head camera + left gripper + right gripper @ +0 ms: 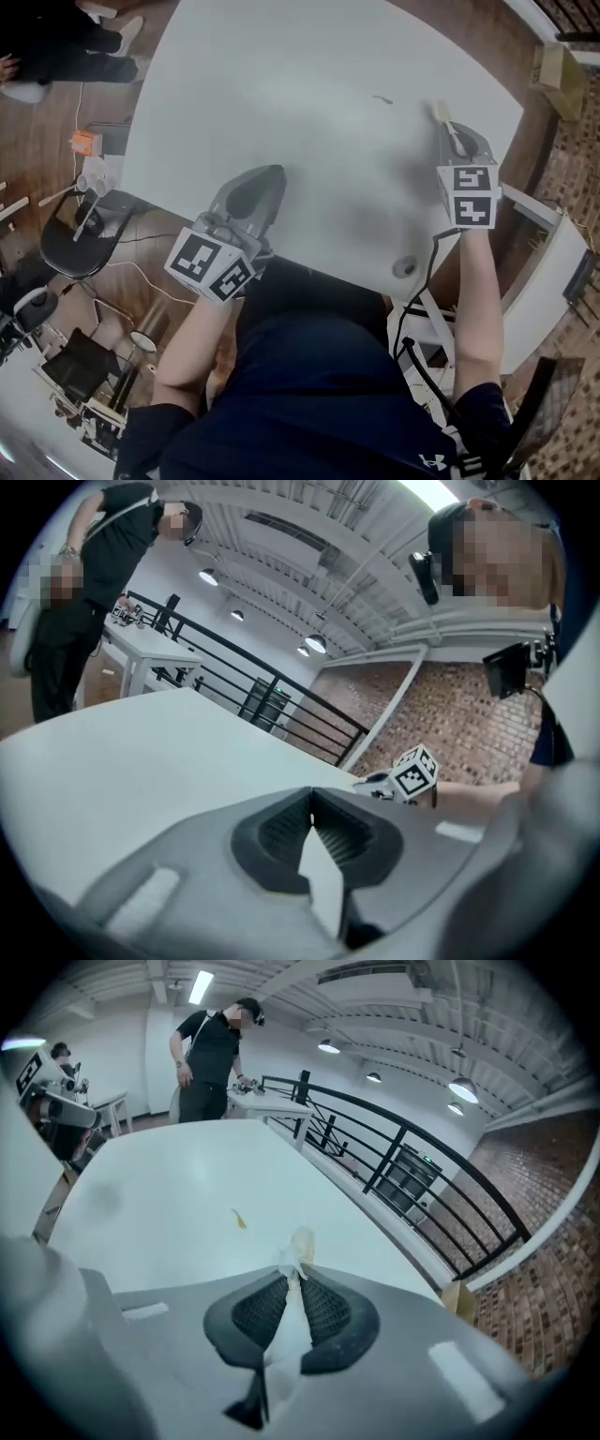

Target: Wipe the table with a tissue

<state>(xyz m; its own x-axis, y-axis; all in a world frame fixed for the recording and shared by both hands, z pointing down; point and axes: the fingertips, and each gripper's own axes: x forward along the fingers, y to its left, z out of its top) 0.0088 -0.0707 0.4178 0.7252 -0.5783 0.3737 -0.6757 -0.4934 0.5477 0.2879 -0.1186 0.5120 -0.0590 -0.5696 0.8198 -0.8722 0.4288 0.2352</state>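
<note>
R gripper [292,1277] jaws pinched tight on tissue [300,1244], at right side of table [281,84]; small speck [239,1219] near, left of tissue; L gripper [311,795] jaws closed, empty, at table's near edge.

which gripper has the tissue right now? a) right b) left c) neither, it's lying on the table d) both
A: the right gripper has its jaws shut on the white tissue, whose tip sticks out past them, while the left gripper has its jaws closed on nothing.
</note>
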